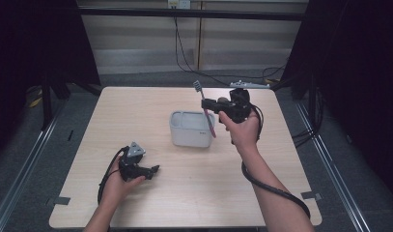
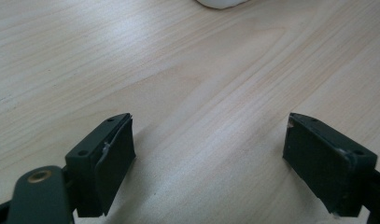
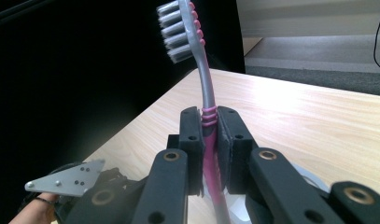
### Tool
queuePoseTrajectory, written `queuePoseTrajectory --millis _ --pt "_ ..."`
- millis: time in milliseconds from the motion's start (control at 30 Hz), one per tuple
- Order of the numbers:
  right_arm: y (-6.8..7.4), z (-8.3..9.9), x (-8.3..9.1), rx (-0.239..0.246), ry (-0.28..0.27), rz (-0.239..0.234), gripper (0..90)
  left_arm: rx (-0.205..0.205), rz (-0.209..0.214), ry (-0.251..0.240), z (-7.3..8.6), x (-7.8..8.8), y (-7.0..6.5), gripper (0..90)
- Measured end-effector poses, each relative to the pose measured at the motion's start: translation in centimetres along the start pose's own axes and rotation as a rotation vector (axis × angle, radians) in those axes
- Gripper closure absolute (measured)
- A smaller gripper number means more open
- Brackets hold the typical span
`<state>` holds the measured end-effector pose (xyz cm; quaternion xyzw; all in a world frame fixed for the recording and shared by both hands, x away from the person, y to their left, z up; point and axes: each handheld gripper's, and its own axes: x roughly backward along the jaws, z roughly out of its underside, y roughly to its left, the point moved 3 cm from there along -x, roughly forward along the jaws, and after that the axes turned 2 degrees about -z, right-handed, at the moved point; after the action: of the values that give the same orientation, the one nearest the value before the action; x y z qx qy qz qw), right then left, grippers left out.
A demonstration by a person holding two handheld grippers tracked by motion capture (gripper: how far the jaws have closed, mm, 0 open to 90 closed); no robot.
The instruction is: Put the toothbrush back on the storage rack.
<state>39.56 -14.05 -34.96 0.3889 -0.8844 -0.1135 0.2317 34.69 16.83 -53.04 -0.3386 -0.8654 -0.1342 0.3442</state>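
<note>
Toothbrush (image 1: 205,108) work is going on over a pale wooden surface (image 1: 150,111), which is taking up most of the high view and carrying everything else. Near the middle of that surface a white rectangular holder (image 1: 191,129) is standing upright, with a divider showing across its open top.

Above the holder's right end, the right gripper (image 1: 212,103) is being held up in the air by a hand. Its jaws are pressing tight on the toothbrush, clamping the pink part of the handle just below the ribbed neck. In the right gripper view (image 3: 205,140) the pink handle is passing between the two pads, and the grey neck is curving upward from them to the bristle head.

In the high view the toothbrush is slanting: its bristle head is pointing up and away, toward the far edge of the surface, while its pink lower end is hanging over the right side of the holder. Whether that end is touching the holder is impossible to tell.

Nearer the person, well apart from the holder, the left gripper (image 1: 153,169) is lying low by the surface in the other hand. In the left gripper view (image 2: 208,154) its jaws are standing wide apart with bare wood between them, gripping nothing.
</note>
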Motion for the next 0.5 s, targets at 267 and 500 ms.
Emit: queuePoseTrajectory --millis 267,500 --pt "-0.25 -0.76 -0.07 -0.005 -0.016 0.007 81.1 0.004 0.001 -0.002 0.00 -0.02 -0.03 16.0" --pt "-0.54 -1.05 -0.30 -0.015 -0.027 0.007 81.0 0.003 0.003 0.000 0.00 0.00 -0.01 16.0"
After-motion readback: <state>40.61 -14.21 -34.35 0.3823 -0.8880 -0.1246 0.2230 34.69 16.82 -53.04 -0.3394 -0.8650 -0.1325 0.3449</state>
